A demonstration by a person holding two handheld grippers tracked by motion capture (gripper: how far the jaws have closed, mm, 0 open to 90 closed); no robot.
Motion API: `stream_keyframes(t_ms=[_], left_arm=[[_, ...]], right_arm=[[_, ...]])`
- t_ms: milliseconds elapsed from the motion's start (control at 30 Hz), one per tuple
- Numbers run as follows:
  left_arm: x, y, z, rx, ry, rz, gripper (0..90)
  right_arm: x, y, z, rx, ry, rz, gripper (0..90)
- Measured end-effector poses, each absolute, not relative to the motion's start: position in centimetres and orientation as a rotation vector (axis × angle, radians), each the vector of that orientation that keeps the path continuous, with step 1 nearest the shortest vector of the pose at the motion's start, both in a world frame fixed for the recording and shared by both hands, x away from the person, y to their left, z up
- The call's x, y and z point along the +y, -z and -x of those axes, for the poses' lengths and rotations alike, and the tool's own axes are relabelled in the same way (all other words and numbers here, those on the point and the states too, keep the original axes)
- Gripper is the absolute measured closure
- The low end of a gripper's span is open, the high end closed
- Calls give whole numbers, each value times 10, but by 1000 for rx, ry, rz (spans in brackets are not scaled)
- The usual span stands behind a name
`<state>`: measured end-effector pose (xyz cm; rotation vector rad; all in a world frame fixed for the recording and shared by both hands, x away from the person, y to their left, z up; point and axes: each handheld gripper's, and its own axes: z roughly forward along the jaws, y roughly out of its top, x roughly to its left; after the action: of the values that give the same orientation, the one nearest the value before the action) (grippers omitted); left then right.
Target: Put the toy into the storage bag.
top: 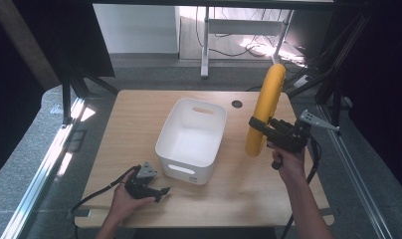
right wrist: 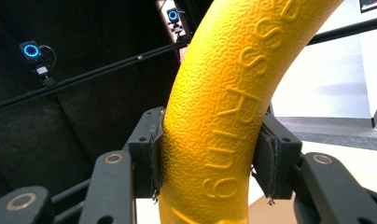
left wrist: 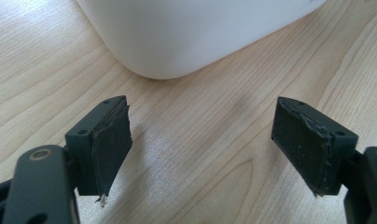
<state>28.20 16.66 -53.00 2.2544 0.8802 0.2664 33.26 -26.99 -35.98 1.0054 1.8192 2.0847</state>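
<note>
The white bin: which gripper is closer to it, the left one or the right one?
Left. The left gripper rests on the table just by the white bin's near corner. The right gripper is off to its side, raised, holding the yellow ring.

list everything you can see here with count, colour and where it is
ring: 1, yellow, textured with raised lettering, held upright above the table's right side
bin: 1, white, with handle slots, on the middle of the table
table: 1, light wood, with a round hole near its far edge
right gripper: 1, black, shut on the ring, raised over the table's right side
left gripper: 1, black, jaws open, low over the table near the bin's near left corner
hands: 2, one on each gripper, coming in from the near edge
</note>
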Motion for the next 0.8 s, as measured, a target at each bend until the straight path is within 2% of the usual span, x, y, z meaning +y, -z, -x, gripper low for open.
stream_keyframes(t_ms=[800], left_arm=[[166,531,-282,878,-263,-2263,199]], right_arm=[[-242,354,-331,1715,-2066,-950,497]])
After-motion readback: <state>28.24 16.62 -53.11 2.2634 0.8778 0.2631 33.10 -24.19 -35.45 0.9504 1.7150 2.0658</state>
